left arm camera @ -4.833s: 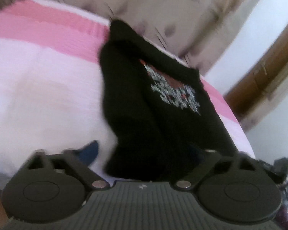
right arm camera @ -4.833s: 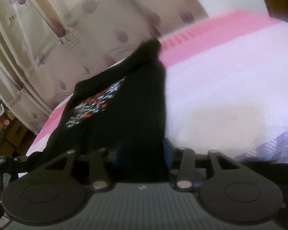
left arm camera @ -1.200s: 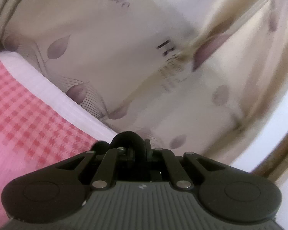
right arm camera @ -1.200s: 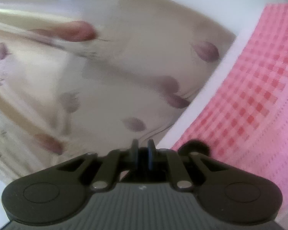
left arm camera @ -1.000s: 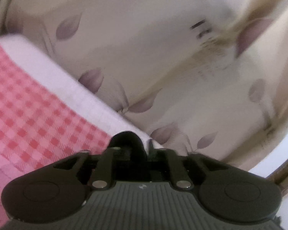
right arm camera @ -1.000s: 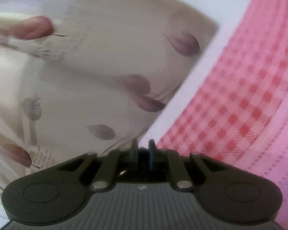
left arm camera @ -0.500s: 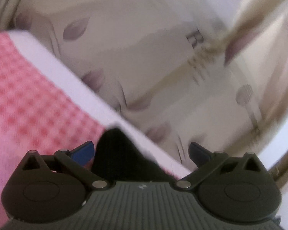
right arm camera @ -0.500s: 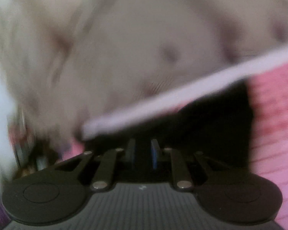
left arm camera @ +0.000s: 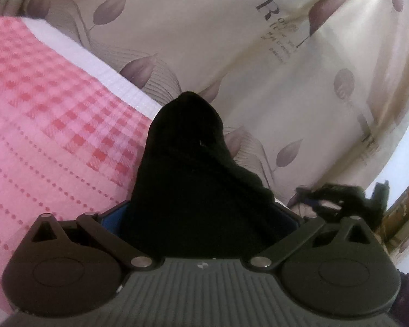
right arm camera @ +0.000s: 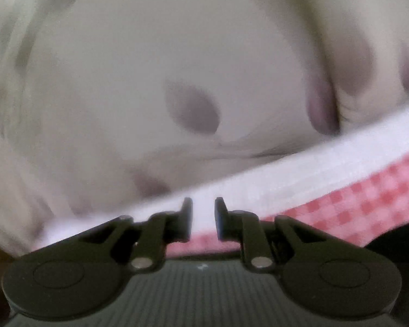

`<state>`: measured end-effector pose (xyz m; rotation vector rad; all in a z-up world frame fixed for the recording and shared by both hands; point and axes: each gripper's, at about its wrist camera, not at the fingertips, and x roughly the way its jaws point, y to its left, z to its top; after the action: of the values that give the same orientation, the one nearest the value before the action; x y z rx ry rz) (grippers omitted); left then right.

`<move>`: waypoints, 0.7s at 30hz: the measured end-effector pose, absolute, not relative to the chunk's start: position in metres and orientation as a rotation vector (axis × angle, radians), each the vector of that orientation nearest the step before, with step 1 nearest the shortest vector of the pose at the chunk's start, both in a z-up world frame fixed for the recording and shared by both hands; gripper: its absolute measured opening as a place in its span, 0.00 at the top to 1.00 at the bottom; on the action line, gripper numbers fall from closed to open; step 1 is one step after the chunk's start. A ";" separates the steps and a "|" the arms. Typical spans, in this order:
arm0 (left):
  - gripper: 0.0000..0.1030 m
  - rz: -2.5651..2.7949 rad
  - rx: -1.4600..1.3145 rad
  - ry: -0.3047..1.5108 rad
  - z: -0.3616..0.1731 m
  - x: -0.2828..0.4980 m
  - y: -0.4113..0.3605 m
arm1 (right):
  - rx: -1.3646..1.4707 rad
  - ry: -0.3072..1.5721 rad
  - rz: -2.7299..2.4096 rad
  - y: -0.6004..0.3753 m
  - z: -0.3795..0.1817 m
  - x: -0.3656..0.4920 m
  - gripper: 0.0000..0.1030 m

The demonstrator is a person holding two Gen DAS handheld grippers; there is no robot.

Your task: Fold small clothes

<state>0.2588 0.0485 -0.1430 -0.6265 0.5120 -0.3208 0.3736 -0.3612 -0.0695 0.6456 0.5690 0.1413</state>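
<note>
Both grippers are spread apart, left gripper [left arm camera: 201, 218] around the black shirt [left arm camera: 188, 169], right gripper [right arm camera: 203, 218] empty; regrip next, I'd guess.

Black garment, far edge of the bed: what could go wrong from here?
1. The black garment sits right at the bed edge by the curtain; it could slip off behind.
2. The left claw is spread wide with cloth bunched between its fingers, so pulling back might drag the fold open.
3. The right wrist view is blurred; the right claw holds nothing, and regrasping could miss.
</note>
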 end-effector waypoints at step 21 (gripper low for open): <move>0.00 -0.195 -0.618 0.487 -0.133 0.253 0.059 | 0.276 0.698 0.445 -0.156 -0.061 0.435 0.85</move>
<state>0.2527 0.0593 -0.1333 -0.6181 0.4871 -0.1946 0.4351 -0.1557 -0.0613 0.2762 0.6982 0.4454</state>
